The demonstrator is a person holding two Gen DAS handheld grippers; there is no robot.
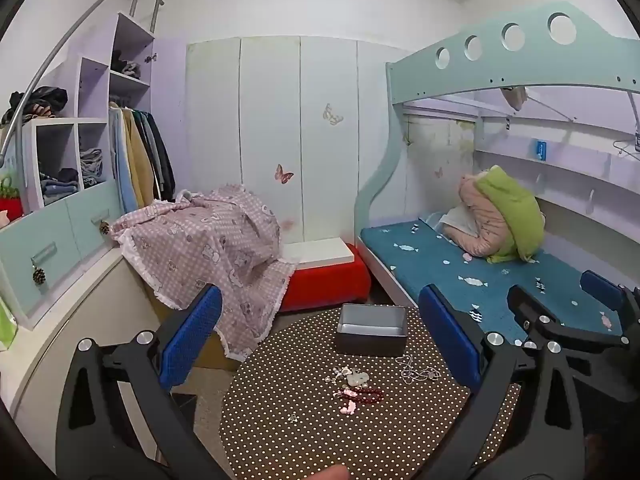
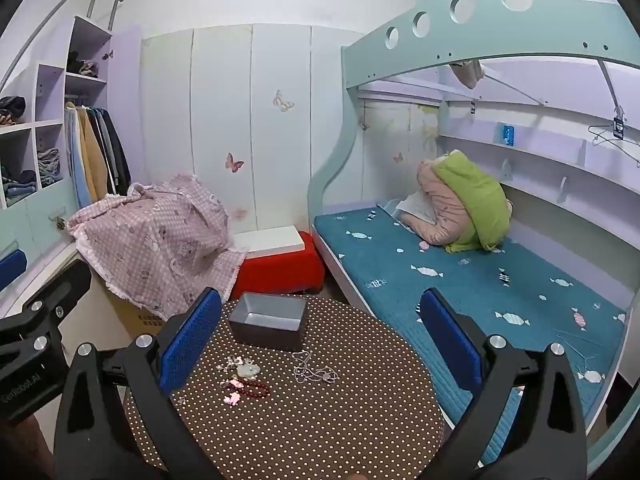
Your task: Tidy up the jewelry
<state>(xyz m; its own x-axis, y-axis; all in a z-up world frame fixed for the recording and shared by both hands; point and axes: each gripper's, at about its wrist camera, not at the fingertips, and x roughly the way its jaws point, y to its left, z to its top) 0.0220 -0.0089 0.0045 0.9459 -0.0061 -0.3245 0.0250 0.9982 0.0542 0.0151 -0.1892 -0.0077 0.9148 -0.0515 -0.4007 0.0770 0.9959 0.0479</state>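
Polka-dot table (image 1: 280, 440) lies beneath both hand-held grippers, left (image 1: 320, 340) and right (image 2: 320, 340), each spread wide and empty. Ahead between their fingers lies scattered jewelry (image 1: 356, 390), seemingly bracelets and a chain; beyond it, an open grey box (image 1: 371, 330).

The room I'm looking into is evenly and brightly lit, soft white light with no hard shadows; I can't tell where the source sits. Under the upper bunk (image 2: 500, 32) it dims a little. Both views bend strongly at the edges (the wardrobe doors (image 1: 280, 136) bow outward), and black corners ring each picture. My blue finger pads (image 1: 192, 332) look slightly soft up close. The small jewelry (image 2: 248, 376) is too fine to resolve sharply.
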